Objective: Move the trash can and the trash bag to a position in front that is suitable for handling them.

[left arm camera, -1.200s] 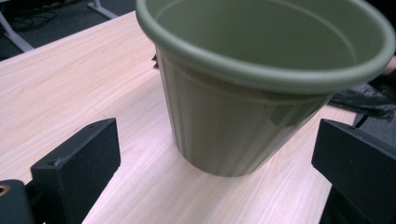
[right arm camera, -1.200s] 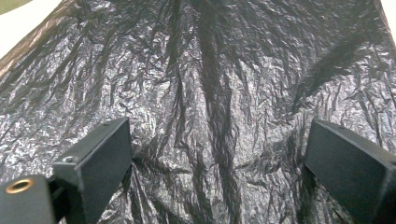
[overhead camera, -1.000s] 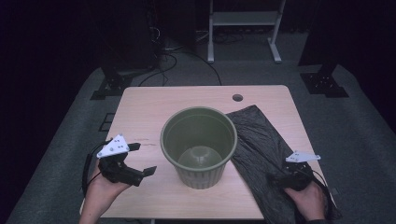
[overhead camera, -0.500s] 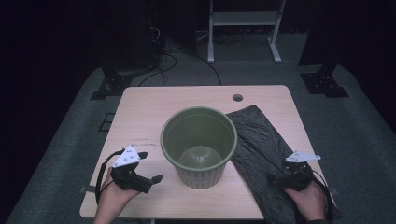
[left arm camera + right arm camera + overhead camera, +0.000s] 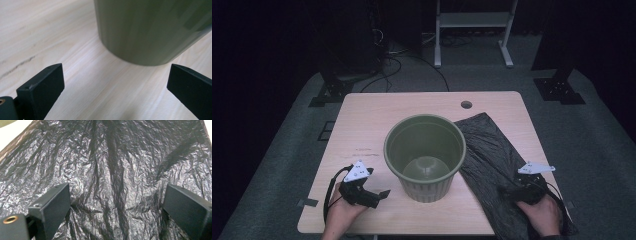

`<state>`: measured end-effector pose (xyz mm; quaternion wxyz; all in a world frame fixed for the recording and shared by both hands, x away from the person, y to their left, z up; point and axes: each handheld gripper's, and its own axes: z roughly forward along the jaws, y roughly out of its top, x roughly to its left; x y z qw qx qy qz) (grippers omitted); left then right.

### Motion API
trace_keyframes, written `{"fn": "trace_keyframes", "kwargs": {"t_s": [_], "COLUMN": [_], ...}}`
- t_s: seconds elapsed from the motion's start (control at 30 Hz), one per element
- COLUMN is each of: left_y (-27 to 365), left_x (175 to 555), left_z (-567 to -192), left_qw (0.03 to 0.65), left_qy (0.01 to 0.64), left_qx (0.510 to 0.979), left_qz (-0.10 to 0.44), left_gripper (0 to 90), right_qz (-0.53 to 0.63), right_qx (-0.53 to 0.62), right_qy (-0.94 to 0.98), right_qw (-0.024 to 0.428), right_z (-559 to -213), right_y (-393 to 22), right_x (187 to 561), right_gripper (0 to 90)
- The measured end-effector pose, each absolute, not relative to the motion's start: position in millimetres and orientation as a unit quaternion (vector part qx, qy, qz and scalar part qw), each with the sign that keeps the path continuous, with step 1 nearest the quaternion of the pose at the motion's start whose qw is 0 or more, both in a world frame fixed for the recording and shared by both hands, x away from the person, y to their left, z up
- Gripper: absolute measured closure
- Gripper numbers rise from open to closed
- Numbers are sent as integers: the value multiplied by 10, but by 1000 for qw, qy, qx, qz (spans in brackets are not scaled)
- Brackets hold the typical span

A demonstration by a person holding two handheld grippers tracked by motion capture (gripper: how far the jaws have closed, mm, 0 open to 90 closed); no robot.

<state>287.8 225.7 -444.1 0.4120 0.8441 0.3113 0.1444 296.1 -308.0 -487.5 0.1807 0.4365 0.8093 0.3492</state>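
Nearest to us in the high view, our two hands come in at the table's (image 5: 377, 107) near edge. Our left hand (image 5: 341, 212) holds the left gripper (image 5: 379, 196) low over the bare wood at the near left, its tips turned toward the green bin (image 5: 425, 156). In the left gripper view we see its jaws spread wide with nothing between them but table, and the bin's (image 5: 152, 30) ribbed wall rising just beyond the gap, slightly to the right of its middle; the jaws do not touch it.

Our right hand (image 5: 539, 215) holds the right gripper (image 5: 506, 189) over the near part of the black bag (image 5: 492, 155). In the right gripper view its jaws are also spread wide, and the bag (image 5: 112, 170) lies flat beneath and ahead of them, passing under the gap between the jaws. We cannot tell whether the jaw tips rest on the plastic or hang just above it.

The bag is thin, glossy black plastic, finely crinkled, with long creases that run away from the gripper. It lies spread on the right side of the table, from the near right corner, where it hangs a little over the edge, up to a point beside the bin's far right rim.

The bin stands upright at the middle of the table, round, olive green and open at the top. Its right side touches or overlaps the bag's left edge.

Farther off, a small round hole (image 5: 466, 104) sits in the tabletop near its far edge.
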Motion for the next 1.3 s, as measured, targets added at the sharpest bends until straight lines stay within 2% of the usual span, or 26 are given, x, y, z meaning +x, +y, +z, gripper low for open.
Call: {"fn": "trace_keyframes", "kwargs": {"t_s": [0.57,0.73,1.3], "left_y": [2312,2270,2236], "left_x": [3015,3041,3060], "left_z": [-4717,-4824,-4836], "left_qw": [390,379,361], "left_qy": [323,329,327], "left_qx": [849,854,862], "left_qz": [152,137,143], "left_gripper": [0,0,0], "right_qz": [349,349,349], "right_qx": [436,436,435], "right_qy": [810,810,810], "right_qw": [180,180,180], "right_z": [-4875,-4874,-4875], "right_y": [-3081,-3081,-3081], "right_x": [2962,2962,2962], "right_gripper": [65,65,65]}}
